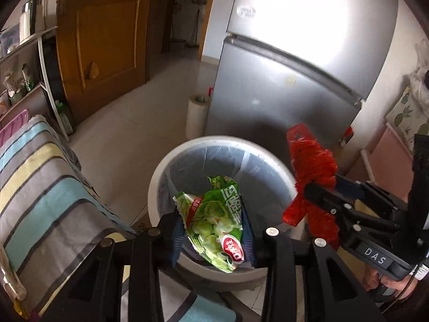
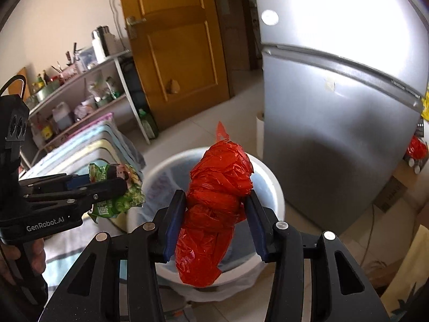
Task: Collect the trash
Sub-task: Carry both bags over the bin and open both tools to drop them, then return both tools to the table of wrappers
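My left gripper (image 1: 211,228) is shut on a green snack wrapper (image 1: 214,222), held just above the near rim of a white trash bin (image 1: 161,177) lined with a clear bag. From the right wrist view the same wrapper (image 2: 120,198) hangs left of the bin (image 2: 273,185). My right gripper (image 2: 217,220) is shut on a bundled red plastic bag (image 2: 217,206), held over the bin's mouth. In the left wrist view that red bag (image 1: 312,166) sits at the bin's right rim, pinched by the right gripper (image 1: 321,187).
A silver fridge (image 1: 289,80) stands right behind the bin. A white roll (image 1: 197,115) stands beside it. A striped cloth-covered surface (image 1: 45,177) lies left, with shelving (image 2: 88,91) and a wooden door (image 2: 174,40) beyond. Tiled floor lies around the bin.
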{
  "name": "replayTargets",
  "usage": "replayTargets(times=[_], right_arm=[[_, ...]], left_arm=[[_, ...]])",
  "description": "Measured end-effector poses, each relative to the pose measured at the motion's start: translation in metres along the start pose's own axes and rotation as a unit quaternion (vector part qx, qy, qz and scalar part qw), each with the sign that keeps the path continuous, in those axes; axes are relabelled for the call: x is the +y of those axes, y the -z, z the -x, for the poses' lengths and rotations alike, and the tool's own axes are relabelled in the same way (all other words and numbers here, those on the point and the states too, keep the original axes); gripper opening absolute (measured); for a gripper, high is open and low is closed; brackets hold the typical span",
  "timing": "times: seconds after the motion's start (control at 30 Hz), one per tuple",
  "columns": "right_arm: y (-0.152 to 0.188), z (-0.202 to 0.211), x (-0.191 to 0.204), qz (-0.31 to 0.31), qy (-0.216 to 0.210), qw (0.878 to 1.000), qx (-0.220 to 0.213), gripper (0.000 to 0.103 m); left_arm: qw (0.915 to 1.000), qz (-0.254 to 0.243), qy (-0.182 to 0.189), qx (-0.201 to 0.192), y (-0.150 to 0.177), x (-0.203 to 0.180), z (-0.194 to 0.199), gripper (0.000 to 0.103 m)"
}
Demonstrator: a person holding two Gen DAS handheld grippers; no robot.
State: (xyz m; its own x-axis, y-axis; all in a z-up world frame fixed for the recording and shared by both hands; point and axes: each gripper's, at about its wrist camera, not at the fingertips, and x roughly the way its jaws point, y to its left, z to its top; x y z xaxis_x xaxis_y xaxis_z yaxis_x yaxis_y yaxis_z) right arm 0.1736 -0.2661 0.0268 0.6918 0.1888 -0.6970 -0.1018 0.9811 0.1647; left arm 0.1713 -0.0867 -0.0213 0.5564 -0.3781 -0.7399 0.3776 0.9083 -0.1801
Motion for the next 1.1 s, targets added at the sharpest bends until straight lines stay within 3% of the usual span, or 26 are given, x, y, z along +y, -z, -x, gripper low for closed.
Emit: replayTargets(times=[0.17, 0.2, 0.23, 0.3, 0.4, 0.77, 1.1], right_arm=[[0.005, -0.02, -0.013, -0.001, 0.004, 1.0, 0.022, 0.047], [0.006, -0.024, -0.015, -0.001, 0.006, 1.0, 0.028, 0.047], [0.007, -0.029, -0.016, -0.003, 0.003, 0.999, 0.037, 0.047], [0.009, -0.035, -0.018, -0.006, -0.002, 0.999, 0.046, 0.05], [0.012, -0.038, -0.018, -0.006, 0.004, 0.999, 0.045, 0.056], [0.015, -0.012, -0.005, -0.008, 0.003, 1.0, 0.015, 0.057], [0.014, 0.024, 0.036, 0.004, -0.023, 0.999, -0.027, 0.057]], left_arm=[[0.9994, 0.007, -0.009, 0.032, 0.006, 0.003, -0.022, 0.042], [0.9992, 0.008, -0.011, 0.037, 0.005, 0.003, -0.025, 0.046], [0.9991, 0.01, -0.014, 0.039, 0.006, 0.004, -0.028, 0.058], [0.999, 0.019, -0.013, 0.038, 0.006, 0.006, -0.028, 0.065], [0.999, 0.023, -0.013, 0.037, 0.005, 0.009, -0.024, 0.065], [0.9993, 0.032, -0.017, -0.007, 0.011, 0.02, 0.023, 0.065], [0.9956, 0.058, -0.05, -0.054, 0.036, 0.05, 0.082, 0.066]])
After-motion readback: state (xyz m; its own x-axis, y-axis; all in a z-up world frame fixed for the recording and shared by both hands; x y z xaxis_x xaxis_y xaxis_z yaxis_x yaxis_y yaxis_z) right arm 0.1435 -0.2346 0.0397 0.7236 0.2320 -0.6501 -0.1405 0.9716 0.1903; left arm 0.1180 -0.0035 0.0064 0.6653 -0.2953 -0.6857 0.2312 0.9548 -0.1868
